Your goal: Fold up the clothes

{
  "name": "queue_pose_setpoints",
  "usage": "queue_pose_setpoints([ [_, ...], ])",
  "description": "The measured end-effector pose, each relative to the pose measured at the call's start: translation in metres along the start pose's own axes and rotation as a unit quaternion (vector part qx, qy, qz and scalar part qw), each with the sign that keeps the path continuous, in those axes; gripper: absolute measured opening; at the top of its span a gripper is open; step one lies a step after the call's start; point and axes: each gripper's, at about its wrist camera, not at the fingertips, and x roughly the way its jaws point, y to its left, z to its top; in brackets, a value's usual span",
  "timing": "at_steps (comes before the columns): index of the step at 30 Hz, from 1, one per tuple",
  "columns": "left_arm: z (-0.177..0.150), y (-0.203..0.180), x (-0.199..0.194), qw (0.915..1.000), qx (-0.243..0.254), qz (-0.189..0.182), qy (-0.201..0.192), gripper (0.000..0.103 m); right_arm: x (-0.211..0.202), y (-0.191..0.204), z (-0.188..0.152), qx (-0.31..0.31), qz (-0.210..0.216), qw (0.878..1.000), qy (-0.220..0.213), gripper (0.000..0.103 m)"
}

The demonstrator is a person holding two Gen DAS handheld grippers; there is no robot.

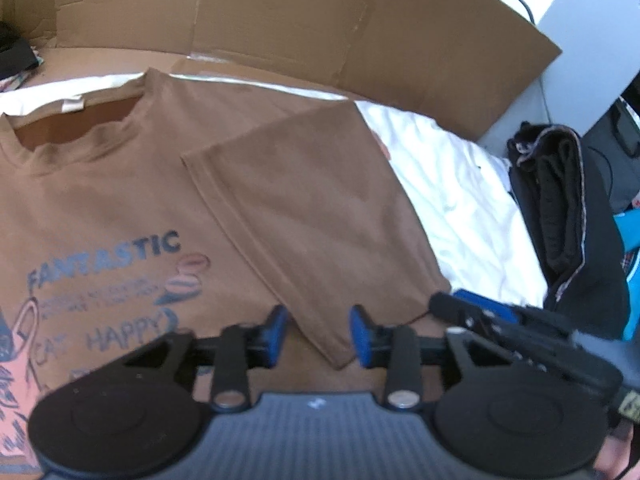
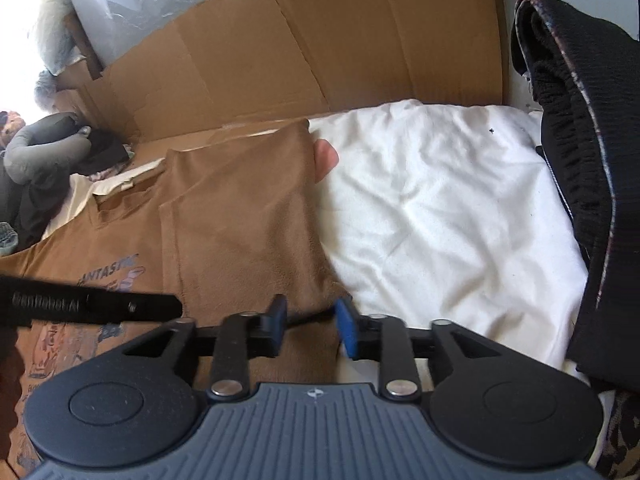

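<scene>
A brown T-shirt [image 1: 120, 192] with a blue "FANTASTIC" print lies front-up on a white sheet [image 1: 452, 188]. Its right side and sleeve [image 1: 312, 208] are folded over onto the front. My left gripper [image 1: 319, 336] is open, its blue pads [image 1: 276, 334] apart on either side of the folded flap's lower corner without pressing it. In the right wrist view my right gripper [image 2: 311, 328] is also open, low over the shirt's [image 2: 240, 232] folded right edge where it meets the sheet [image 2: 440, 208]. The left gripper's black side [image 2: 92, 304] shows at the left.
A flattened cardboard sheet [image 2: 320, 40] stands behind the bed surface. A dark folded garment [image 2: 584, 152] is piled at the right edge. Grey and dark soft items [image 2: 44, 148] lie at the far left. Something pinkish [image 2: 326, 156] peeks out beside the shirt's upper fold.
</scene>
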Motion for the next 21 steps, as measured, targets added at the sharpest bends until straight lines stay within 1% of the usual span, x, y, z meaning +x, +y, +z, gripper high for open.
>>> queue_pose_setpoints([
  [2, 0.004, 0.002, -0.001, 1.0, -0.001, 0.003, 0.0, 0.057, -0.004, 0.001, 0.001, 0.003, 0.0, 1.0, 0.002, 0.037],
  [5, 0.008, 0.003, -0.004, 0.9999, -0.005, 0.009, 0.004, 0.06, -0.013, 0.003, 0.003, 0.017, -0.006, 1.0, -0.001, 0.038],
  [7, 0.01, 0.004, -0.012, 0.9999, -0.005, 0.011, 0.002, 0.066, -0.018, 0.007, 0.005, 0.026, -0.012, 1.0, -0.001, 0.04],
  [9, 0.011, 0.006, -0.022, 0.9999, -0.003, 0.012, -0.001, 0.077, -0.024, 0.012, 0.007, 0.032, -0.018, 0.999, 0.0, 0.043],
  [11, 0.012, 0.009, -0.031, 0.9999, 0.007, 0.014, -0.002, 0.081, -0.028, 0.017, 0.011, 0.031, -0.019, 0.999, 0.006, 0.052],
  [12, 0.013, 0.012, -0.036, 0.9998, 0.012, 0.018, 0.0, 0.082, -0.031, 0.02, 0.014, 0.028, -0.017, 0.999, 0.012, 0.055],
  [13, 0.013, 0.015, -0.041, 0.9997, 0.014, 0.019, 0.004, 0.083, -0.034, 0.025, 0.017, 0.023, -0.014, 0.999, 0.022, 0.063],
  [14, 0.014, 0.017, -0.046, 0.9996, 0.016, 0.02, 0.009, 0.086, -0.037, 0.029, 0.021, 0.016, -0.012, 0.999, 0.033, 0.075],
  [16, 0.016, 0.024, -0.057, 0.9993, 0.014, 0.024, 0.024, 0.088, -0.047, 0.039, 0.029, 0.013, -0.006, 0.999, 0.047, 0.083],
  [19, 0.015, 0.034, -0.083, 0.9977, 0.016, 0.051, 0.042, 0.092, -0.069, 0.054, 0.042, 0.026, 0.004, 0.997, 0.067, 0.098],
  [20, 0.013, 0.036, -0.092, 0.9968, 0.02, 0.061, 0.048, 0.094, -0.077, 0.058, 0.046, 0.035, 0.008, 0.996, 0.076, 0.101],
  [21, 0.012, 0.039, -0.103, 0.9957, 0.022, 0.072, 0.054, 0.094, -0.084, 0.062, 0.049, 0.044, 0.011, 0.995, 0.085, 0.101],
])
